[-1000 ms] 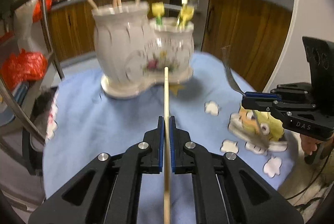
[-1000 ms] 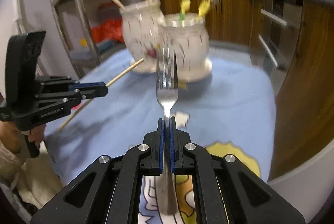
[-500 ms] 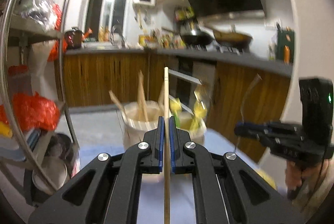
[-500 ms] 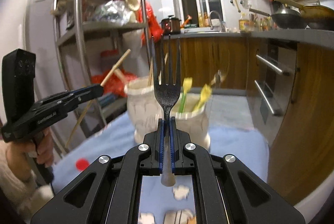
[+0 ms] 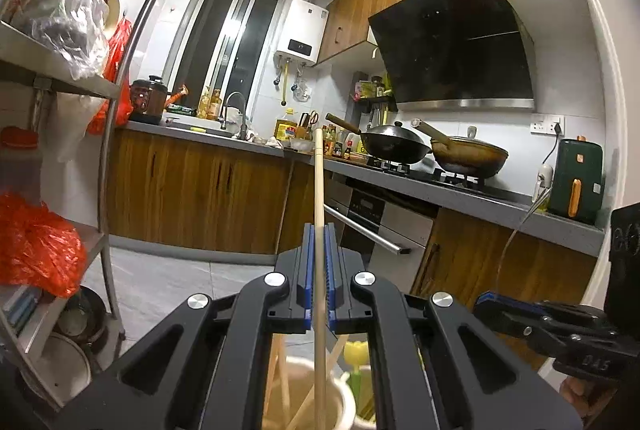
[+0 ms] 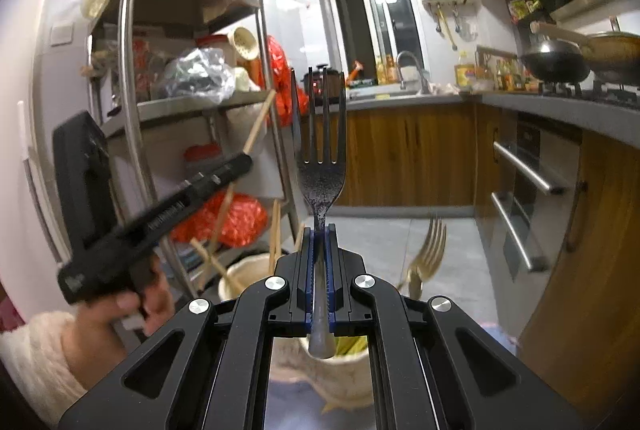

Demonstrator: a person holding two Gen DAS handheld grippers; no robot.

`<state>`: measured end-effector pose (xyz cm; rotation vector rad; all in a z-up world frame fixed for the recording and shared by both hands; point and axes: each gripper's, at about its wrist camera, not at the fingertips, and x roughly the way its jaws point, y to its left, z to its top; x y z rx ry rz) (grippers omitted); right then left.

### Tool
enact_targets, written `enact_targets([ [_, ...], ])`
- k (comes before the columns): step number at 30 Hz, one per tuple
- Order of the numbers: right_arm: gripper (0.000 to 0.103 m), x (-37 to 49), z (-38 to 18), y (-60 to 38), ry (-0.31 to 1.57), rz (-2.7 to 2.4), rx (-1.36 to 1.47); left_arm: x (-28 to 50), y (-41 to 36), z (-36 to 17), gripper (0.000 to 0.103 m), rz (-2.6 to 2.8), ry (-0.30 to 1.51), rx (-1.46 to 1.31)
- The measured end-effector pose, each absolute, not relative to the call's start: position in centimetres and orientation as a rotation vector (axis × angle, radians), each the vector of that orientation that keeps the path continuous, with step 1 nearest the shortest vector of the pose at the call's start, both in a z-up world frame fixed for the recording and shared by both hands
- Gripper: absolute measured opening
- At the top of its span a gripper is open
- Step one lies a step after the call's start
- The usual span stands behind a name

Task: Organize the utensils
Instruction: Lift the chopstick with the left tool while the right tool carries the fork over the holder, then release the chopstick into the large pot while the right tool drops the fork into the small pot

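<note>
My left gripper point(image 5: 319, 278) is shut on a wooden chopstick point(image 5: 319, 189) held upright; its lower end hangs over the mouth of a white ceramic holder point(image 5: 304, 402) that has other chopsticks in it. My right gripper point(image 6: 319, 278) is shut on a dark metal fork point(image 6: 323, 165), tines up, its handle end just above a second white holder point(image 6: 340, 370) with yellow-handled utensils and a gold fork point(image 6: 426, 254). The left gripper point(image 6: 240, 162) also shows at left in the right wrist view, above the chopstick holder point(image 6: 248, 274). The right gripper point(image 5: 486, 304) shows at lower right in the left wrist view.
A metal shelf rack point(image 6: 132, 109) with bags and bowls stands at the left. Wooden kitchen cabinets, an oven point(image 5: 384, 226) and a counter with woks point(image 5: 394, 143) lie behind. A blue cloth point(image 6: 288, 406) shows under the holders.
Both grippers have tilted up from pointing along the table to holding their utensils upright. The holders have dropped to the bottom of both views, under the utensil ends.
</note>
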<state>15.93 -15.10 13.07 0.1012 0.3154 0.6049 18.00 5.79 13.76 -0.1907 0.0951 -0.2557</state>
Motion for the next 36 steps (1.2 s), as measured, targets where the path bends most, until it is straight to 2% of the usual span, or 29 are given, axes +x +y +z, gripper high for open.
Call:
enact_targets([
  [20, 0.006, 19.3, 7.8, -13.3, 0.448, 0.592, 0.073, 17.4, 3.5, 10.1, 0.005, -0.224, 0.049, 0.004],
  [23, 0.006, 19.1, 7.3, -12.8, 0.463, 0.593, 0.041, 17.6, 3.8, 10.3, 0.013, -0.224, 0.057, -0.014],
  [25, 0.006, 19.0, 6.9, -12.7, 0.475, 0.588, 0.026, 17.6, 4.0, 10.4, 0.030, -0.223, 0.059, -0.024],
  [28, 0.006, 18.8, 6.5, -12.6, 0.491, 0.589, 0.019, 17.4, 4.0, 10.7, 0.030, -0.219, 0.058, -0.021],
  [29, 0.009, 18.7, 6.4, -12.6, 0.497, 0.586, 0.018, 17.2, 3.9, 10.9, 0.030, -0.218, 0.054, -0.016],
  [31, 0.022, 18.5, 6.2, -12.8, 0.499, 0.582, 0.026, 16.8, 3.9, 11.2, 0.032, -0.217, 0.047, -0.008],
  [35, 0.024, 17.3, 6.5, -13.8, 0.485, 0.561, 0.040, 15.6, 4.0, 12.0, 0.035, -0.219, 0.046, -0.006],
  [36, 0.029, 16.9, 6.6, -14.1, 0.483, 0.556, 0.045, 15.1, 4.1, 12.2, 0.039, -0.218, 0.047, -0.007],
])
